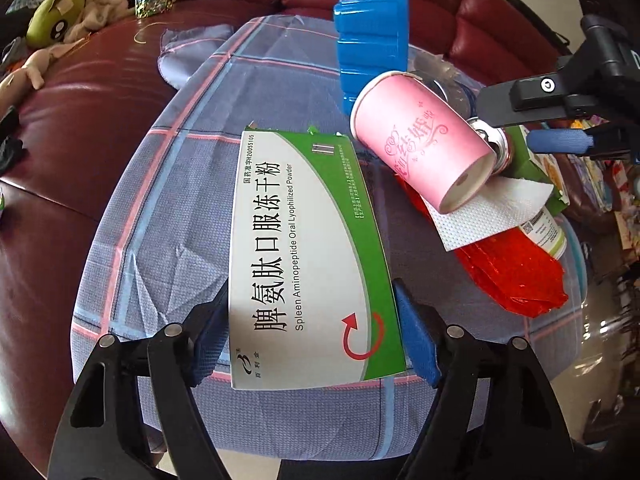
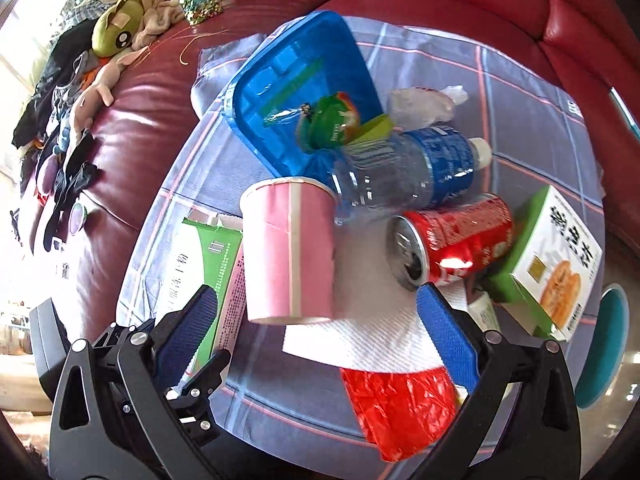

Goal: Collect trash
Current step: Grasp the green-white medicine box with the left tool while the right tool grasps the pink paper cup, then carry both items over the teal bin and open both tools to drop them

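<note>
My left gripper is shut on a flat white and green medicine box, its blue pads pressing both long edges. The box also shows in the right wrist view. A pink paper cup lies on its side on a white napkin. In the right wrist view my right gripper is open, its pads either side of the pink cup, not touching. A blue bin lies tipped over behind, with a green wrapper inside. A plastic bottle and red can lie beside the cup.
Everything lies on a blue checked cloth over a red leather sofa. A red plastic bag, a green and white biscuit box and crumpled clear plastic lie nearby. Plush toys and a glitter jar sit at far left.
</note>
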`<state>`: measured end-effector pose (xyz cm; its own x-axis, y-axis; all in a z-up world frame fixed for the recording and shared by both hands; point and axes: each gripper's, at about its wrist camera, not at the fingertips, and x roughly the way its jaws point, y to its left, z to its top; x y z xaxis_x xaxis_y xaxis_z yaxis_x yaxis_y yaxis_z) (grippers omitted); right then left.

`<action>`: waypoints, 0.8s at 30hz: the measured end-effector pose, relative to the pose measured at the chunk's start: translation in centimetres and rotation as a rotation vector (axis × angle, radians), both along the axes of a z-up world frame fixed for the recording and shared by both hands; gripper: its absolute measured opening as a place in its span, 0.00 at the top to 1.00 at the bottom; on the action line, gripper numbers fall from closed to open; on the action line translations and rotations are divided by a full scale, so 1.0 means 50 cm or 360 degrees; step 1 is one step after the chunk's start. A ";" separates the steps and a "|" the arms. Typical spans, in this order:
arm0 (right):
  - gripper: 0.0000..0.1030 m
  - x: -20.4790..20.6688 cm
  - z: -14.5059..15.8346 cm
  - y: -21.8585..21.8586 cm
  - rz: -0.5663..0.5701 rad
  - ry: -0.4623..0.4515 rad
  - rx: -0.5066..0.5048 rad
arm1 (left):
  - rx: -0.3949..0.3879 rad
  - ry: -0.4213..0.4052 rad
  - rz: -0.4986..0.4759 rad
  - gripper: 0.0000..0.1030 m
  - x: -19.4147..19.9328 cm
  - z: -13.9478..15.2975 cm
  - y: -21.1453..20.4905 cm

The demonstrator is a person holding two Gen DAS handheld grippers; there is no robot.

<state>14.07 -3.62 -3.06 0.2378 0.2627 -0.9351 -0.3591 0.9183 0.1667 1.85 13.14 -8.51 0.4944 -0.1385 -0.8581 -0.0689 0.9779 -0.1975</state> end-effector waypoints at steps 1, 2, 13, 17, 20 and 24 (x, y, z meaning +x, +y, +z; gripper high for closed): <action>0.16 0.006 -0.008 0.011 0.0009 0.0028 0.0003 | -0.0003 -0.0006 0.0013 0.25 0.002 0.001 0.008; 0.20 0.013 -0.019 0.017 0.0012 0.0060 0.0006 | -0.0005 -0.0012 0.0018 0.25 0.006 0.003 0.015; 0.44 0.041 -0.090 0.053 0.0023 0.0252 0.0062 | -0.0012 0.0028 0.0035 0.12 0.061 -0.004 0.046; 0.44 0.027 -0.068 0.036 0.0007 0.0220 0.0103 | -0.0021 0.0034 -0.0001 0.28 0.066 -0.008 0.040; 0.44 0.011 -0.037 0.019 0.0004 0.0180 0.0140 | -0.0003 0.0002 -0.0016 0.29 0.057 0.009 0.030; 0.44 -0.020 0.011 -0.026 -0.0015 0.0112 0.0207 | 0.0025 -0.0084 -0.0009 0.29 0.031 0.059 0.016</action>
<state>13.06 -4.90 -2.50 0.1756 0.3809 -0.9078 -0.3340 0.8905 0.3090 3.40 13.94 -5.54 0.5382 -0.1284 -0.8330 -0.0530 0.9812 -0.1855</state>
